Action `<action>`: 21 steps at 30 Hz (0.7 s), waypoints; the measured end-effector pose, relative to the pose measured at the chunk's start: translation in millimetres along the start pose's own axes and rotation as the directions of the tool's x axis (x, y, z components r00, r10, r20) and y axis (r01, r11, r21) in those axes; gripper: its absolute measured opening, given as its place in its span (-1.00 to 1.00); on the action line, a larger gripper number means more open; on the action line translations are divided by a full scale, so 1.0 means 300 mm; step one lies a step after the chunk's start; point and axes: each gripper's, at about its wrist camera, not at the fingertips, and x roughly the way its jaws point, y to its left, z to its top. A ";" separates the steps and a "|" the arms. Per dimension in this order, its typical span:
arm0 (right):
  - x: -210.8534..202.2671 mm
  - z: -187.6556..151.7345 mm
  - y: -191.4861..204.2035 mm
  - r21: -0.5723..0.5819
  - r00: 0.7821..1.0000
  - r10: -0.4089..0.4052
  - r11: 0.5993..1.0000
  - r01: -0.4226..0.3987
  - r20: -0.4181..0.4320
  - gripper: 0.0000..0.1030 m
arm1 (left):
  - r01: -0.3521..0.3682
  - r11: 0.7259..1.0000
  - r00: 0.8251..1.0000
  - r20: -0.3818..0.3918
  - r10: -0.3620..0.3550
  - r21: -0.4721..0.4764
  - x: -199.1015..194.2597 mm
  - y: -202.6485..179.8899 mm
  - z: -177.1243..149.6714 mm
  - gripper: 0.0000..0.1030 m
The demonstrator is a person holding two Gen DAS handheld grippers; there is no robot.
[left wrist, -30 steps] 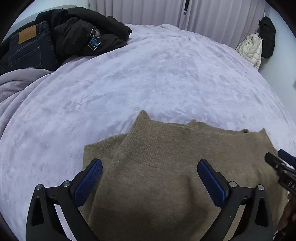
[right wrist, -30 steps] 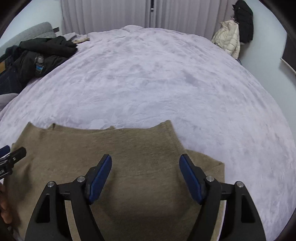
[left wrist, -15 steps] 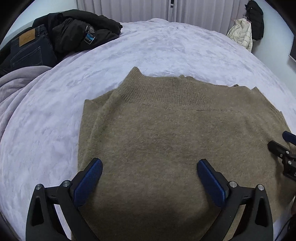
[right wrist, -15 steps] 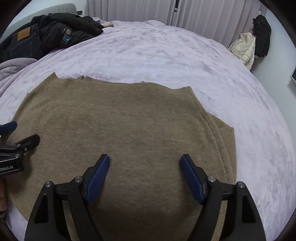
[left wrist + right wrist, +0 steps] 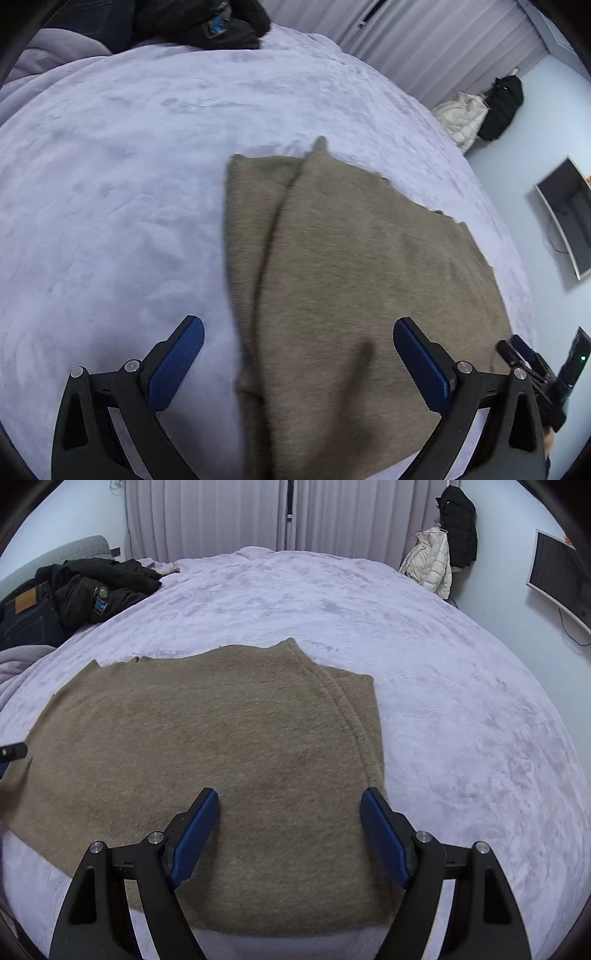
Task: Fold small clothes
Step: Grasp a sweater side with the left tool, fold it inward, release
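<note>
With both the left gripper (image 5: 297,363) and right gripper (image 5: 290,834) hovering, jaws wide and empty, over the half-folded tan sweater (image 5: 207,760) at lower centre, we judge the next fold calls for pinching an edge.

Light: soft, even, cool indoor cast in both views; no hard glare. Source not visible; closed curtains (image 5: 284,517) read pale, not bright. Left wrist view: motion blur across the sweater (image 5: 351,295) and bed (image 5: 110,184), texture smeared; a faint dark shadow streak on the knit. Right wrist view: sharper, knit texture resolved; diffuse shadow on the sweater (image 5: 221,757) ahead of the jaws. Strong fisheye bending, black vignette in corners.
</note>
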 end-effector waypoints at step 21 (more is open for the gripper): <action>0.120 0.134 0.206 -0.093 0.994 0.113 0.989 -0.113 -0.004 0.60 | -0.117 0.992 0.991 -0.073 0.114 -0.040 0.077 -0.098 0.080 -0.48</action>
